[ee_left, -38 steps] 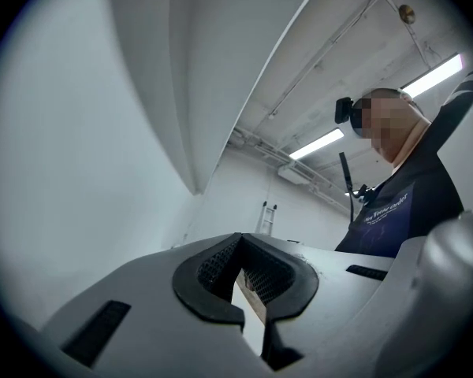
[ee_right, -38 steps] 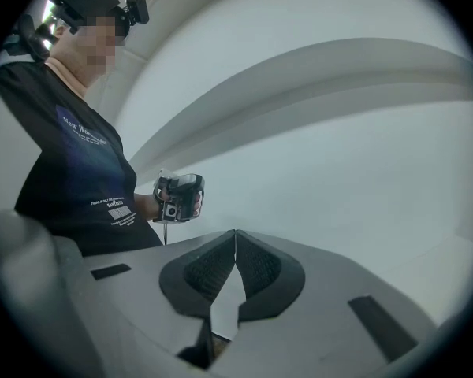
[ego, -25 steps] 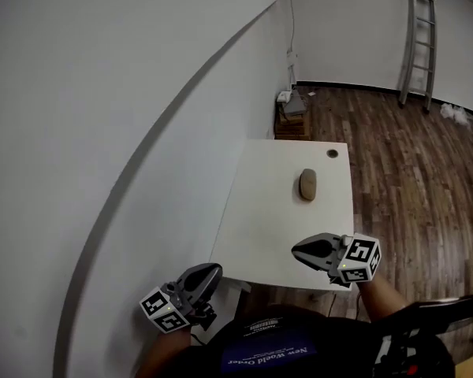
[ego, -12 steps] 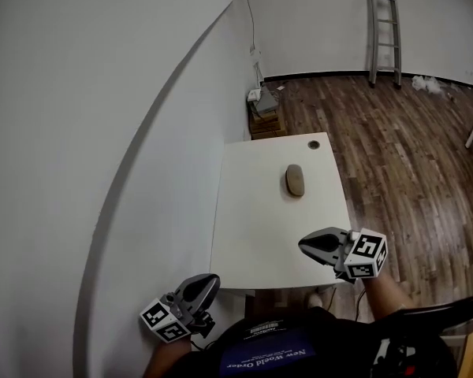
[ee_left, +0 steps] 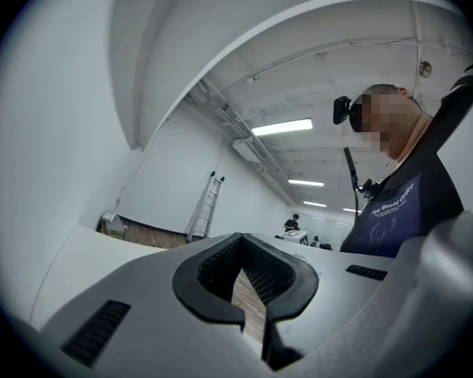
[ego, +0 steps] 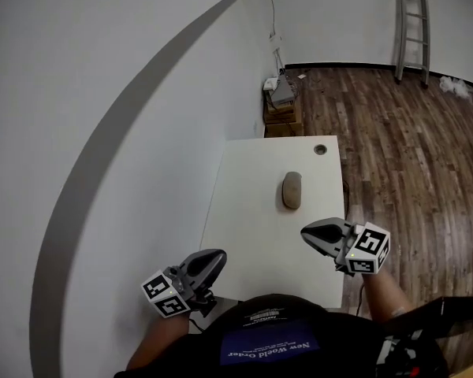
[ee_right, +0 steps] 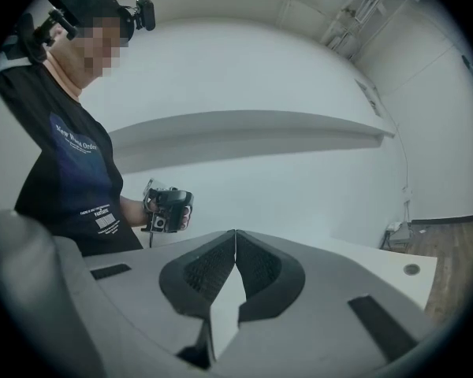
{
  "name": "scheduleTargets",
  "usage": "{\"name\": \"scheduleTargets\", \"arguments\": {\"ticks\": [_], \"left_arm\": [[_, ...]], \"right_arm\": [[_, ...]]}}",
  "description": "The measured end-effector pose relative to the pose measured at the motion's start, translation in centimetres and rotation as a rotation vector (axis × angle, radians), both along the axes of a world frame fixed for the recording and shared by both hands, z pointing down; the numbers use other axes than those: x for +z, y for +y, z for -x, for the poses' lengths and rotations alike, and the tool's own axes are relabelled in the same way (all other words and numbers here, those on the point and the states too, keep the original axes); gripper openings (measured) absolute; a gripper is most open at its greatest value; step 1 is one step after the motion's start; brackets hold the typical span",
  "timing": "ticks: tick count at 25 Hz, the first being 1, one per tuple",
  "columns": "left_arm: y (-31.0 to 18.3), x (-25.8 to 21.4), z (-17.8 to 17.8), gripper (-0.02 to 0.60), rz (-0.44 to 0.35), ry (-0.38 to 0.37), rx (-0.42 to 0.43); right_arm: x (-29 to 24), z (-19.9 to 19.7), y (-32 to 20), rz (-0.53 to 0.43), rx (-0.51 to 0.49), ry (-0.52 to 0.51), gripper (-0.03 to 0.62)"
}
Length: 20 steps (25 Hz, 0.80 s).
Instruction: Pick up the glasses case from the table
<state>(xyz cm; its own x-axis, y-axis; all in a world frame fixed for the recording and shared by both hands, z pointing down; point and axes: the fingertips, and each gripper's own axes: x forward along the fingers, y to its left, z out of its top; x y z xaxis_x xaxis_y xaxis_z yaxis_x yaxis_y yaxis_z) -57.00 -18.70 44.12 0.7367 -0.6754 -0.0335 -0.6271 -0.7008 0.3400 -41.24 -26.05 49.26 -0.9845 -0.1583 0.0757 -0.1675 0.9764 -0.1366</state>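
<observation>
The glasses case (ego: 292, 190), a tan oval, lies on the middle of the white table (ego: 244, 219). My right gripper (ego: 304, 231) hovers over the table's near right part, a little short of the case and to its right, with its jaws shut and empty. In the right gripper view its tips (ee_right: 236, 233) meet with nothing between them. My left gripper (ego: 219, 255) is at the table's near left edge, also shut and empty, its tips (ee_left: 241, 239) touching. Neither gripper view shows the case.
A white wall (ego: 102, 132) runs along the table's left side. A cable hole (ego: 321, 150) marks the far right corner. On the wood floor (ego: 410, 179) beyond stand a small box with gear (ego: 282, 101) and a ladder (ego: 410, 22).
Both grippers have come forward to the table with the person, jaws still shut. The case now lies closer to the right gripper.
</observation>
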Motion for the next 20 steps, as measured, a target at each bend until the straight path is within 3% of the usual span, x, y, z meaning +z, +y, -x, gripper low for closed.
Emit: {"name": "scheduleTargets", "arguments": {"ticks": [5,10,15,20], "left_arm": [[-4.7,1.4,-3.4,-0.003,0.048,-0.033,0.052],[-10.6,3.9,-5.2,-0.003,0.093,-0.034,0.158],[-16.7,9.1,-5.1,-0.003,0.162,-0.024,0.276],[-24.1,17.1,-4.1,-0.003,0.235,-0.041,0.319]], "right_arm": [[0.9,-3.5,-4.1,0.007,0.053,-0.007,0.002],[2.2,-5.2,-7.4,0.021,0.148,0.02,0.002],[3.7,-4.9,-10.4,0.049,0.29,0.03,0.002],[7.9,-3.8,-13.1,0.073,0.38,0.042,0.002]]}}
